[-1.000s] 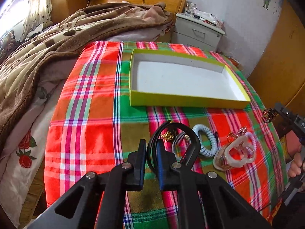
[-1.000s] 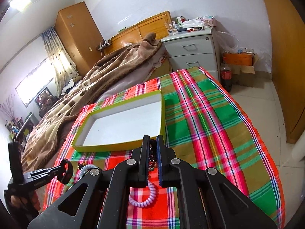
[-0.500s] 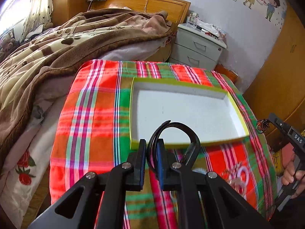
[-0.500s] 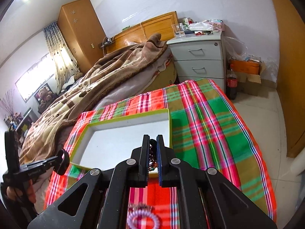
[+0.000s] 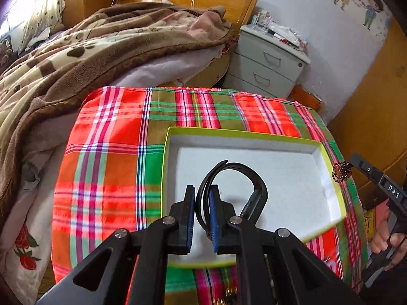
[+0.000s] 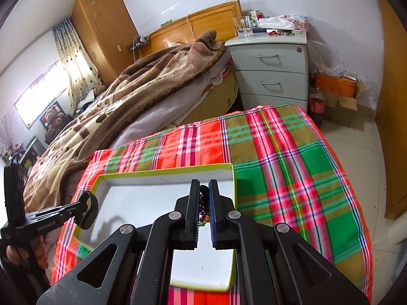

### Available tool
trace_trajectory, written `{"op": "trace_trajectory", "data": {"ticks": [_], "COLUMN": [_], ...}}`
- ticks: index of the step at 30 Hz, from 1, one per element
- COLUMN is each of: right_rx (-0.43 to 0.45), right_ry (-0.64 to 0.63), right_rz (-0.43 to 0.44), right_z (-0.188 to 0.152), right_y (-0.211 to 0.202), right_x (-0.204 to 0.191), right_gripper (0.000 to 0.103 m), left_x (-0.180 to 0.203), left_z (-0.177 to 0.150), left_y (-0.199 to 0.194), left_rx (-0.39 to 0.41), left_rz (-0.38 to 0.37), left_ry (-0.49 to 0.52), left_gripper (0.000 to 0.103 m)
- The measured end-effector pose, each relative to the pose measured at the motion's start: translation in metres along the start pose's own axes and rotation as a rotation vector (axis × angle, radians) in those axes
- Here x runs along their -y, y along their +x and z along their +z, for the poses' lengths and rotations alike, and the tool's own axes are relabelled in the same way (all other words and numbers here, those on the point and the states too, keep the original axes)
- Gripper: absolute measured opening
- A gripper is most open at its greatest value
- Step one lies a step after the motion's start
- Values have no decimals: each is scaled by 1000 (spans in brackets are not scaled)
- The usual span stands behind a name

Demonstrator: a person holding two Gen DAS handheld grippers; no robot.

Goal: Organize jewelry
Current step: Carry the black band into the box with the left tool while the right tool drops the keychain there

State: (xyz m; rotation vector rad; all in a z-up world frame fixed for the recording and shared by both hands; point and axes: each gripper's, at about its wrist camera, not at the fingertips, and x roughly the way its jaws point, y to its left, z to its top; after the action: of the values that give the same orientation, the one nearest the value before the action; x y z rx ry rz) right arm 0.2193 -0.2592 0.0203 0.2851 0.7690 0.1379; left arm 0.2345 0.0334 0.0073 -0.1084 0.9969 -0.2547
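Over box (image 5: 328,195): left hand-held gripper (image 5: 202,190) pinching band (image 5: 236,175).

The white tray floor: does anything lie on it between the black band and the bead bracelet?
No. In the left wrist view, only bare tray floor lies between the black band and the bead bracelet.

We see the tray's white floor (image 5: 279,178) bare beneath both hand-held grippers, only its low yellow-green rim (image 6: 162,172) in the way.
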Motion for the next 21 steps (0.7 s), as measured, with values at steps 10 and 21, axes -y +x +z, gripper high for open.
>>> {"op": "trace_trajectory", "data": {"ticks": [10,21], "right_rx": [-71,-115], "right_ry": [-30,-43], "right_rz": [-13,-31], "right_z": [7,6], "right_y": [42,61], "right_x": [-3,-1], "right_gripper": [7,7], "left_x": [0,-6], "left_z": [25,27], "left_y": [38,63], "left_rx": [-34,-81], "left_rz": [15,25], "left_ry": [-3,-27], "left_gripper": [12,12]}}
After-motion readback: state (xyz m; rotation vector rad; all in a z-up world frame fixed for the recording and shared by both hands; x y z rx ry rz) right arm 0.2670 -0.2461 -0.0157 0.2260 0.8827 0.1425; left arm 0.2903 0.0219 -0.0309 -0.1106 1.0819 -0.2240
